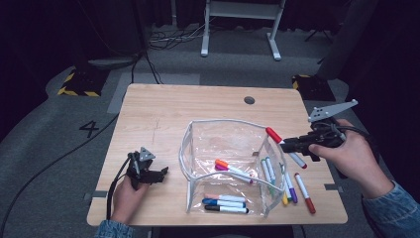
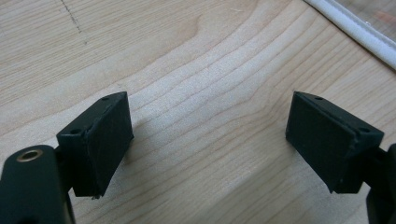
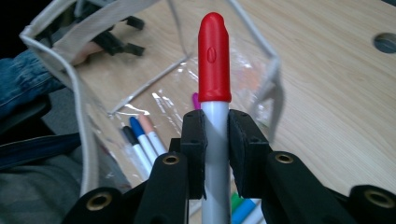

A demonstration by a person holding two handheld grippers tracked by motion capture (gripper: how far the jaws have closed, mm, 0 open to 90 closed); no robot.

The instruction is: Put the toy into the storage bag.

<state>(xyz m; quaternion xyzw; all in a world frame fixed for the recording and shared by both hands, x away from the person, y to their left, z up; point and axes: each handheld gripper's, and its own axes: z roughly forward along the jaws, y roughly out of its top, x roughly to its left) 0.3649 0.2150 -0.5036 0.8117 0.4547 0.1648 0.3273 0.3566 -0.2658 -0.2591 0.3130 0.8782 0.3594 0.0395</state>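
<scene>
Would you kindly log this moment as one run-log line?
right tool: shut on red-capped marker | clear pouch: open, markers inside | left tool: open, on table

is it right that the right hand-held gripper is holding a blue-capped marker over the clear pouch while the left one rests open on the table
Not quite: the cap is red, not blue. The right gripper view shows the right hand-held gripper shut on a red-capped marker by the clear pouch. The left hand-held gripper does rest open on the table.
</scene>
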